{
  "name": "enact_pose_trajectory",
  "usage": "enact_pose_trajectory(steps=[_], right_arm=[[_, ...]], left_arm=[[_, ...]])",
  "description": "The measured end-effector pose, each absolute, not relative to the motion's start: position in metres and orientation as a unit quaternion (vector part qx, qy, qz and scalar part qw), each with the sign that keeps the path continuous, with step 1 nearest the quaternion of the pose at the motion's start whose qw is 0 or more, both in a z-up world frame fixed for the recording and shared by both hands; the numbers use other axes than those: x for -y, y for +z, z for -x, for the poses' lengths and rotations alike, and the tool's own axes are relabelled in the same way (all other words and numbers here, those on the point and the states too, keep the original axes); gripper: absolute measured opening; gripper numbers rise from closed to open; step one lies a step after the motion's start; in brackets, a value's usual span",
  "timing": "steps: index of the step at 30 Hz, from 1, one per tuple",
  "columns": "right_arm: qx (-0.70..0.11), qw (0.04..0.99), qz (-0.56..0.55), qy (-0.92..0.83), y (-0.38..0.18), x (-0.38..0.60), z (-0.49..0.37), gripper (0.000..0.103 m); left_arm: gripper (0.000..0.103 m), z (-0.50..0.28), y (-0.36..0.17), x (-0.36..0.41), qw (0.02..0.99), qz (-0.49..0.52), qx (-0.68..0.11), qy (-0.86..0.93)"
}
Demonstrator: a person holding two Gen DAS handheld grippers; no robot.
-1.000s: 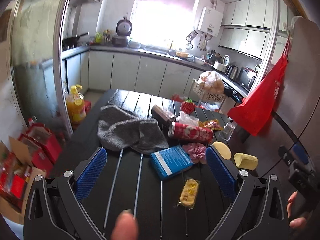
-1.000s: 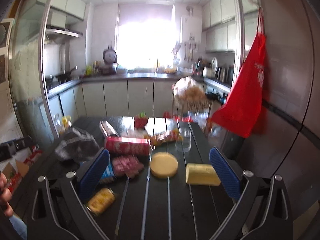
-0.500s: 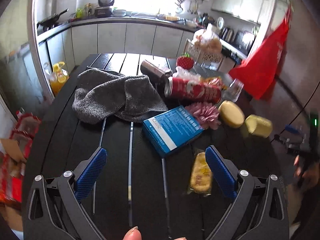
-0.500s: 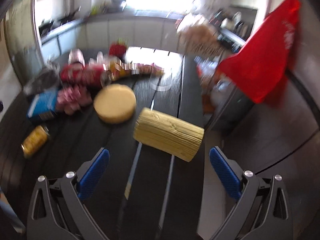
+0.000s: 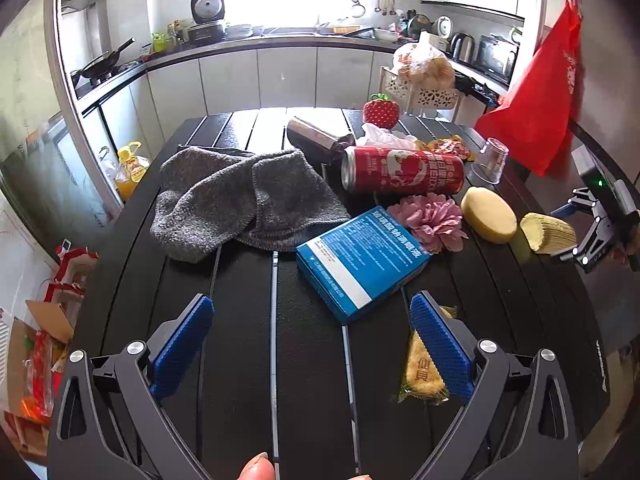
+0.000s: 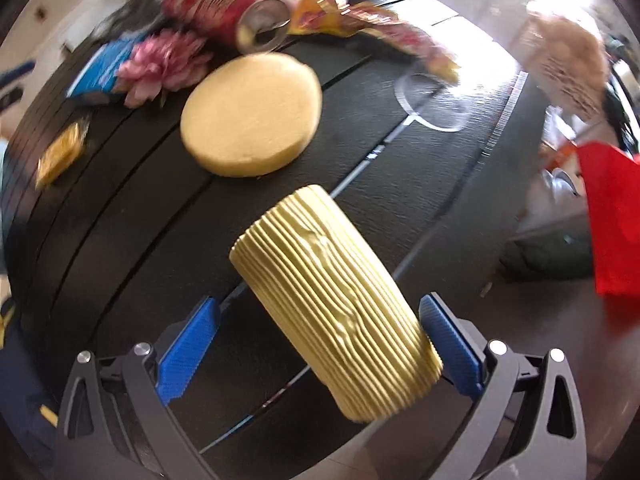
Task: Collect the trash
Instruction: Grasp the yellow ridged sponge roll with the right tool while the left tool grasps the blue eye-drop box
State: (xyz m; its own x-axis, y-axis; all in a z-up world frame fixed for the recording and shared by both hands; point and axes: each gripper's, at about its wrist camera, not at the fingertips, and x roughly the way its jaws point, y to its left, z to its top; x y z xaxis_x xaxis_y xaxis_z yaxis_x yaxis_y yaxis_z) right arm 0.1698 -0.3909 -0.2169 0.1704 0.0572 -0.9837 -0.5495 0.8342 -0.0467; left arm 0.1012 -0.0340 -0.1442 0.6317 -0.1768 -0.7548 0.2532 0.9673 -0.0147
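From the left wrist view, cardboard boxes with red packaging (image 5: 44, 344) sit on the floor at the far left, cut off by the frame edge, and a yellow oil bottle (image 5: 130, 168) stands beside the black slatted table (image 5: 248, 320). The left gripper (image 5: 312, 344) hovers over bare slats near the table's front, its blue pads spread wide with nothing between them. A fingertip (image 5: 256, 468) pokes in at the bottom edge. Ahead lies a crumpled grey cloth (image 5: 240, 204), which overlaps the far corner of a blue box (image 5: 362, 258). A yellow snack packet (image 5: 424, 372) is partly hidden behind the gripper's right pad. Farther back a dark cylinder (image 5: 318, 138) lies tipped, then a red drink can (image 5: 402, 170) on its side, a pink flower (image 5: 432, 220) touching the box, a red strawberry-shaped object (image 5: 380, 110), white crumpled plastic (image 5: 384, 138), an orange wrapper (image 5: 450, 147) and a clear cup (image 5: 492, 160). A round yellow disc (image 5: 488, 214) lies beside a ribbed yellow cylinder (image 5: 550, 232) near the right edge.

The right gripper (image 6: 320, 356) straddles that cylinder with pads apart: the right pad sits against its end, the left stands clear. Its view is motion-blurred, so the can, wrapper and cup there are smeared. A red bag (image 5: 536, 92) hangs at the far right.
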Motion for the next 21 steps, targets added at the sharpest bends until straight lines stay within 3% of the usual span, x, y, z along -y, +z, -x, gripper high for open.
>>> enact_pose_trajectory(steps=[8, 9, 11, 12, 21], right_arm=[[-0.614, 0.733, 0.189, 0.224, -0.229, 0.391, -0.174, 0.095], [-0.611, 0.738, 0.185, 0.220, -0.230, 0.395, -0.173, 0.091], [-0.605, 0.749, 0.166, 0.214, -0.222, 0.399, -0.169, 0.067], [-0.604, 0.754, 0.158, 0.203, -0.220, 0.399, -0.165, 0.064], [-0.588, 0.789, 0.130, 0.122, -0.212, 0.383, -0.141, 0.061]], left_arm=[[0.095, -0.104, -0.147, 0.044, 0.900, -0.056, -0.416, -0.116], [0.095, -0.104, -0.148, 0.045, 0.900, -0.055, -0.417, -0.116], [0.095, -0.104, -0.149, 0.045, 0.899, -0.054, -0.418, -0.117], [0.095, -0.104, -0.149, 0.046, 0.899, -0.053, -0.419, -0.118], [0.095, -0.097, -0.149, 0.047, 0.898, -0.045, -0.417, -0.134]])
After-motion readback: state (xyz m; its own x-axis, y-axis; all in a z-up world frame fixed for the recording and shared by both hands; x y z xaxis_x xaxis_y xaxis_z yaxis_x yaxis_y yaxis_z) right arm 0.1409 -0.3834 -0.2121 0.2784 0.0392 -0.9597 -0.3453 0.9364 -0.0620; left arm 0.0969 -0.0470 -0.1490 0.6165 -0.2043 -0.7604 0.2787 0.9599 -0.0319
